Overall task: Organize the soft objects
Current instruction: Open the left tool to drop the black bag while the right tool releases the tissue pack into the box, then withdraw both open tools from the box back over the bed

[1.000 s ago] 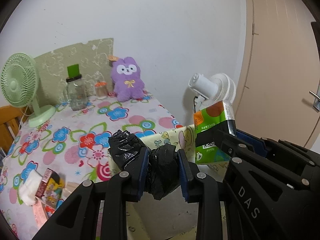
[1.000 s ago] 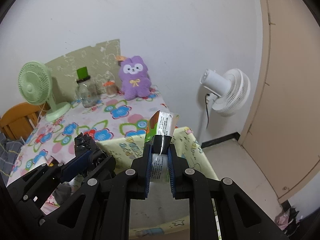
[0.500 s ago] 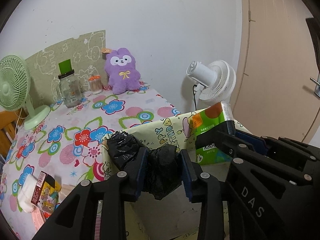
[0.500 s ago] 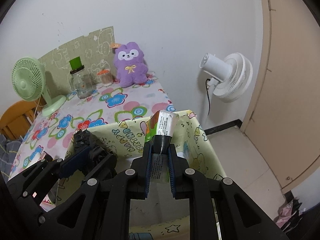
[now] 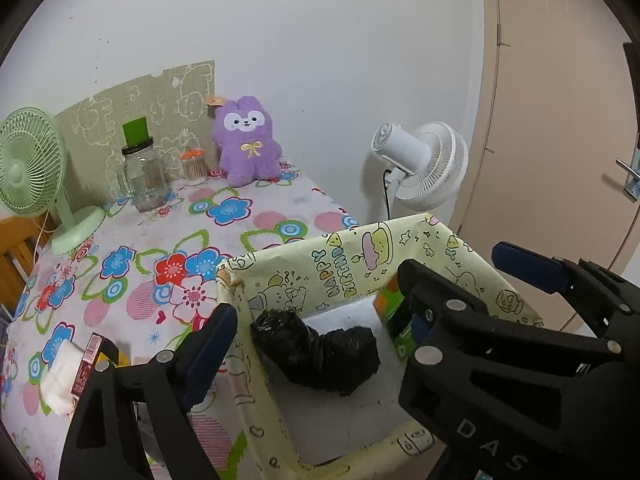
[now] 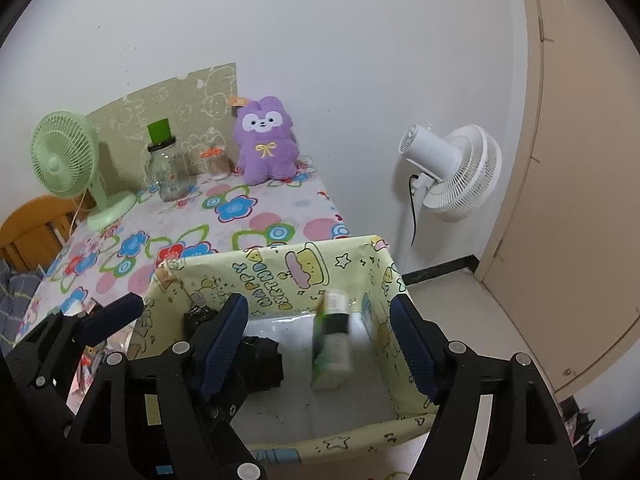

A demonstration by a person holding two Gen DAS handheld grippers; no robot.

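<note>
Both grippers sit over the yellow cartoon-print box [image 5: 352,276], which fills the lower centre of both views at the table's near edge. They point down into it, so whatever they let go lands inside rather than on the tablecloth.

Left gripper [image 5: 320,344]: jaws opening, already wide, nothing pressed between the pads. The black plastic bundle [image 5: 320,354] lies below them on the pale box floor, in the box's left half, clear of both fingers.

Right gripper [image 6: 320,344]: jaws also opening, wide, pads not on anything. The green tissue pack [image 6: 332,344] is between and below them, blurred and tilted, so I judge it is dropping or has just landed. It is in the right half of the box; whether it touches the far wall, cannot tell. In the left wrist view only its green and orange edge shows, behind the other gripper's finger.

The two soft items sit side by side with a gap, which fits the two hands being side by side.

Other items are outside the box. The purple plush [image 5: 246,140] is upright against the wall, upper centre. A white soft item [image 5: 60,376] lies by a small red carton [image 5: 88,364] at lower left. My guess is these go next.

The green desk fan [image 5: 32,168], glass jar [image 5: 142,176] and white floor fan [image 5: 420,164] are rigid, probably not part of this.
</note>
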